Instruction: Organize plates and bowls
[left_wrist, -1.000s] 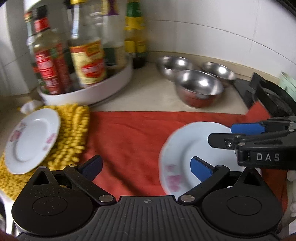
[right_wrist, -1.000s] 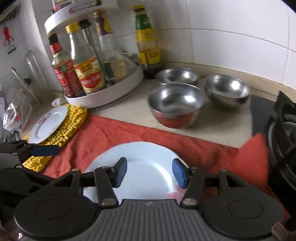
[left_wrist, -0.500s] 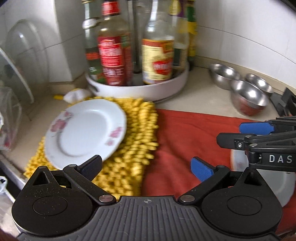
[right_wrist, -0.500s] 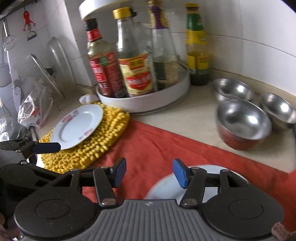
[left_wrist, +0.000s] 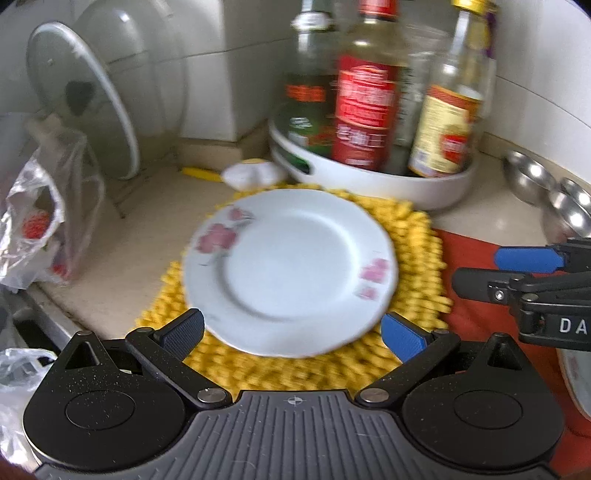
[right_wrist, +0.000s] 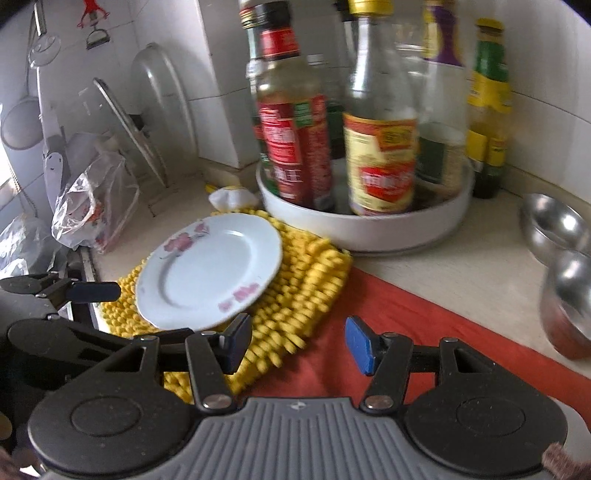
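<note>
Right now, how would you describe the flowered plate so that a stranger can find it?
Find the white round tray of sauce bottles by the tiled wall. In front of it lies a yellow shaggy mat. The white plate with pink flowers lies on that mat, the only dish there.

The plate (left_wrist: 291, 273) lies on the mat (left_wrist: 413, 236), before the bottle tray (left_wrist: 369, 181), bowls (left_wrist: 528, 177) right.
</note>
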